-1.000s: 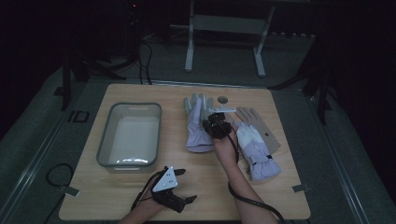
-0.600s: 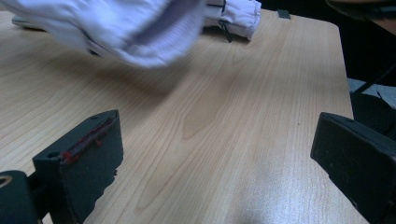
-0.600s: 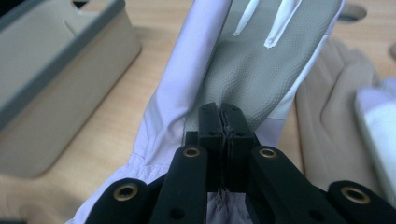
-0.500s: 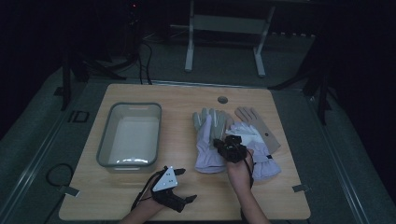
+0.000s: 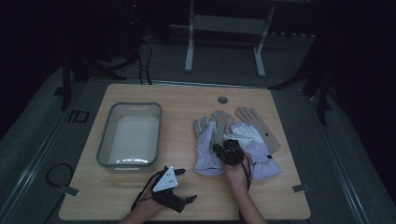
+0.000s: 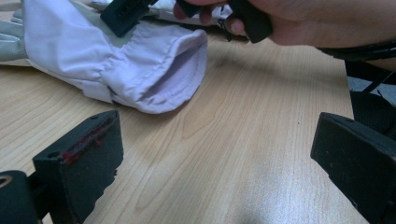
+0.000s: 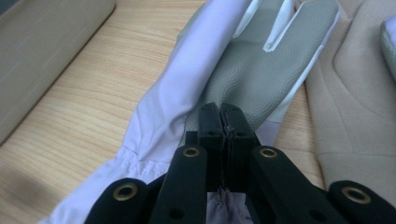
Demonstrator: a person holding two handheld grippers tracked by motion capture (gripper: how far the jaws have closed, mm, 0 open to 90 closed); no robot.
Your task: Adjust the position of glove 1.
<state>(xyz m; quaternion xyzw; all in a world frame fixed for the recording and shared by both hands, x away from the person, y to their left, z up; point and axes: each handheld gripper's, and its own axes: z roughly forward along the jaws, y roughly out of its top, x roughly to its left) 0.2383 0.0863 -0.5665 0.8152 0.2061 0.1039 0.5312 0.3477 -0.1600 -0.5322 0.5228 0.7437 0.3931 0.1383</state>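
A person works two hand-held grippers over a wooden table on which gloves lie in a loose, overlapping group right of centre. The right gripper has its jaws clenched together on the fabric of the lavender glove; in the right gripper view the two black jaws meet with a thin fold of pale cloth and stray threads caught between them, just short of the grey textured palm patch. The pinch sits on the glove's own material near the wrist end, presumably so that the limp glove can be dragged or lifted without disturbing its neighbours. That glove lies flat, fingers pointing away from the person, its cuff toward the near edge, touching a second lavender glove and partly overlapping a beige glove farther back. The left gripper rests low near the table's front edge, jaws released and wide apart with nothing between them; its own view looks across bare wood to the open cuff of the held glove, a position that appears to keep it ready for a later handover or assist. A grey tub stands well apart to the left, empty as far as can be seen, and is the likely destination, though that remains a judgement.
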